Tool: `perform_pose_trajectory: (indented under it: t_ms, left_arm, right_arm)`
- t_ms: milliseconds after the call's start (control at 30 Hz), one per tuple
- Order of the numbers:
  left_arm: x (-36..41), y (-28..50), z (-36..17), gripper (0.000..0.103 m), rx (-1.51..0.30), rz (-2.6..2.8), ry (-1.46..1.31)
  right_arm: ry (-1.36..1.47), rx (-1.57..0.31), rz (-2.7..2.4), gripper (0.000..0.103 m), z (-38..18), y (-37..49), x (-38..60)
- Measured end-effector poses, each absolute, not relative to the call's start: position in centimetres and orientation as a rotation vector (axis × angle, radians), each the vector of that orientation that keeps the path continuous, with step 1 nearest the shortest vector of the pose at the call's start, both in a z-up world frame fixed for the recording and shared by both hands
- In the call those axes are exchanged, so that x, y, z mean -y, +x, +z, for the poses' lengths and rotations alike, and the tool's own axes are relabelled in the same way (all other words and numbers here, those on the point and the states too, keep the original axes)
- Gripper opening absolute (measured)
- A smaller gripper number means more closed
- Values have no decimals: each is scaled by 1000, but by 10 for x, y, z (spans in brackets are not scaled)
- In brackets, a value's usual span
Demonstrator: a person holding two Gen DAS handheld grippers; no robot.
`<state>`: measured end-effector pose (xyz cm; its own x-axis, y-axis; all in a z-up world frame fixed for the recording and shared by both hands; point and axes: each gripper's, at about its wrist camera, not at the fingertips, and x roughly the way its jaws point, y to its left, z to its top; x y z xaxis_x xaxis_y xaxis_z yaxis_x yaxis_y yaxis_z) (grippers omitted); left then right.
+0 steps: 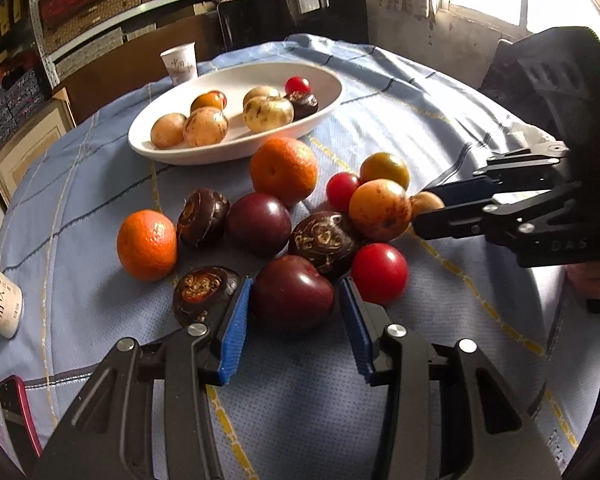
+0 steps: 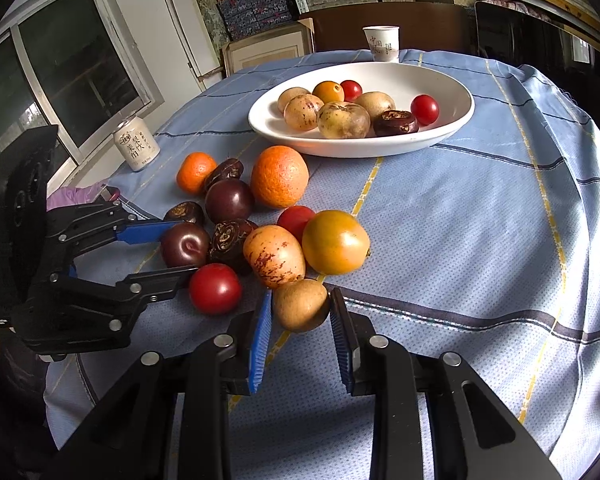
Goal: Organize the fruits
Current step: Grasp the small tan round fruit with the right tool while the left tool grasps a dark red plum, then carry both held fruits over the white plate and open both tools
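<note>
Your left claw (image 1: 296, 300) straddles a dark plum (image 1: 292, 294) on the tabletop (image 1: 440, 120), pads not quite pressing; your right claw (image 2: 300, 308) grips a tan fruit (image 2: 300, 304) near the bowl (image 2: 452, 128).

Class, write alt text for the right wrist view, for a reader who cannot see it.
The right gripper is shut on a small tan-brown fruit beside a pile of loose fruit on a blue checked tablecloth. Behind, a white oval bowl holds more fruit; the left gripper straddles a dark purple plum.
</note>
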<state>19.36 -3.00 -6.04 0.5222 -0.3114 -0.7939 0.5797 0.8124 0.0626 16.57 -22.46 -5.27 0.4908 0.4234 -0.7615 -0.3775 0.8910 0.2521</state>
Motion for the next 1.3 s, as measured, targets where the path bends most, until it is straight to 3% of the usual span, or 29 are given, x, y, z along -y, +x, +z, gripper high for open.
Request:
perform_pose_trajectory:
  t_ms: [767, 1067, 1300]
  left_arm:
    - [35, 196, -65, 38, -902, -470, 369]
    - [12, 191, -47, 37, -898, -505, 198]
    - [-4, 207, -11, 37, -878, -565, 57]
  right_arm:
    - [17, -960, 472, 30, -59, 166, 219]
    - [126, -937, 502, 29, -52, 166, 231]
    - [96, -846, 489, 29, -12, 179, 233]
